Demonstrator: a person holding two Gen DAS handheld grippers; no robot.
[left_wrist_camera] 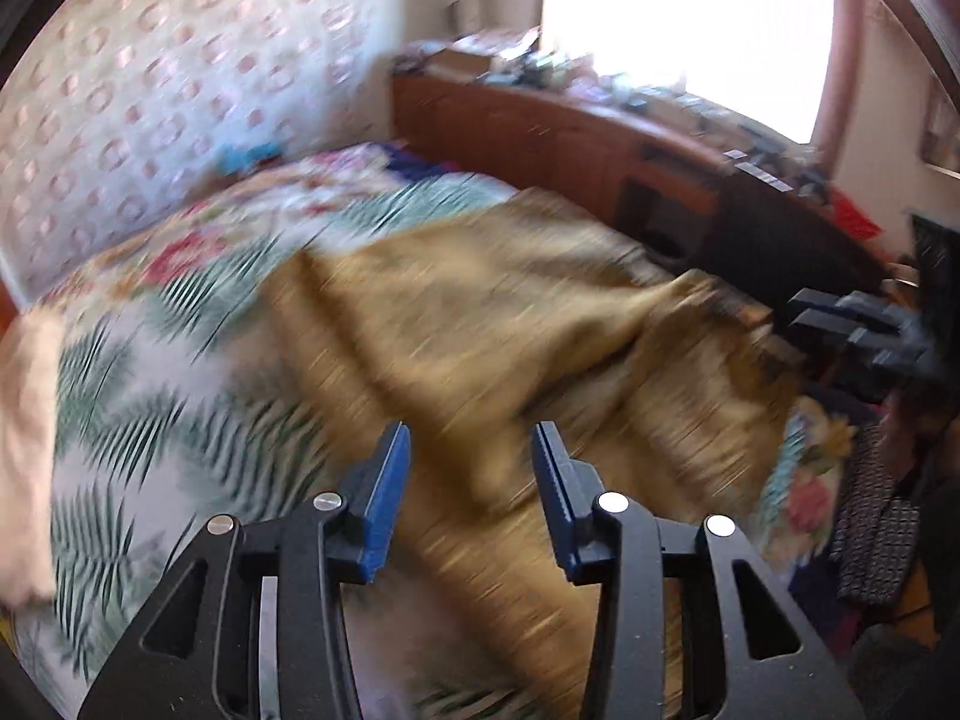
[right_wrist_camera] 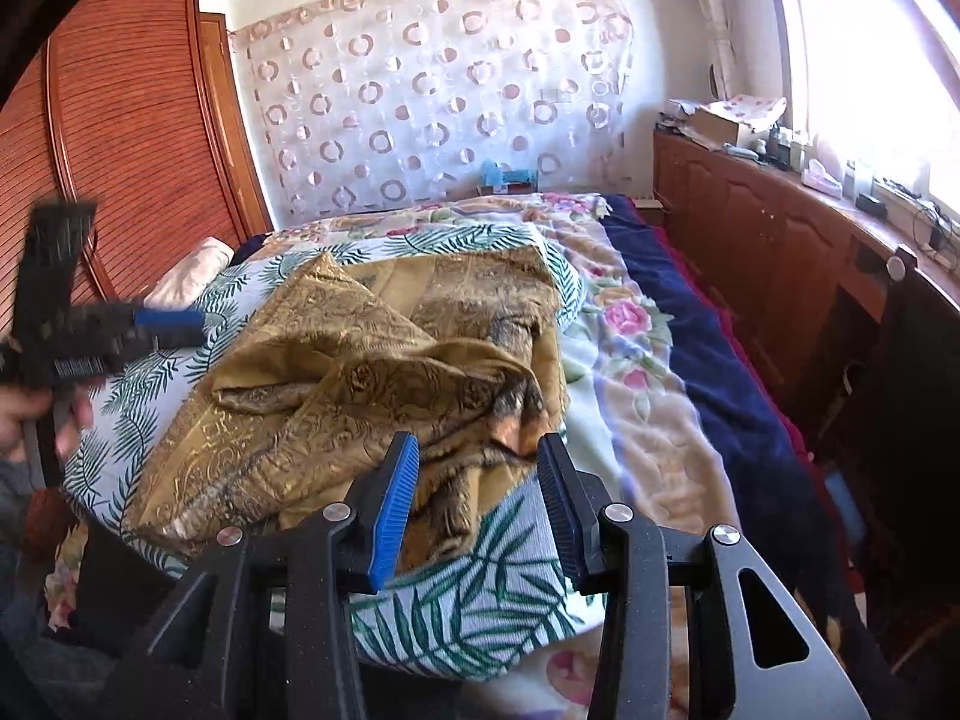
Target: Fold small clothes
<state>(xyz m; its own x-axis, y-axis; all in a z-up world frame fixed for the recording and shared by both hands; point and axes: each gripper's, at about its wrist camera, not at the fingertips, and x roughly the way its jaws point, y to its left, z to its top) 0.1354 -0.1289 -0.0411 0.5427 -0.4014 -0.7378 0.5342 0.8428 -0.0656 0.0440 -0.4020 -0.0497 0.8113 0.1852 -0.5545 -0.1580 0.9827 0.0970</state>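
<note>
A crumpled gold patterned garment (left_wrist_camera: 480, 312) (right_wrist_camera: 360, 372) lies on a leaf-print cover (left_wrist_camera: 150, 420) (right_wrist_camera: 480, 588) on the bed. My left gripper (left_wrist_camera: 471, 450) hangs over the garment's near edge, open, with nothing pressed between its blue pads; its view is blurred. From the right wrist view the left gripper (right_wrist_camera: 195, 329) shows at the garment's left side, held by a hand (right_wrist_camera: 24, 414). My right gripper (right_wrist_camera: 477, 462) stands open at the garment's near fringe, apart from the cloth. It also shows at the garment's right edge (left_wrist_camera: 801, 311).
A pale pink cloth (right_wrist_camera: 198, 270) (left_wrist_camera: 24, 420) lies at the bed's left. A navy blanket (right_wrist_camera: 690, 348) runs along the right side. A wooden wardrobe (right_wrist_camera: 120, 120) stands left, and a low wooden cabinet (right_wrist_camera: 780, 252) with clutter stands under the window.
</note>
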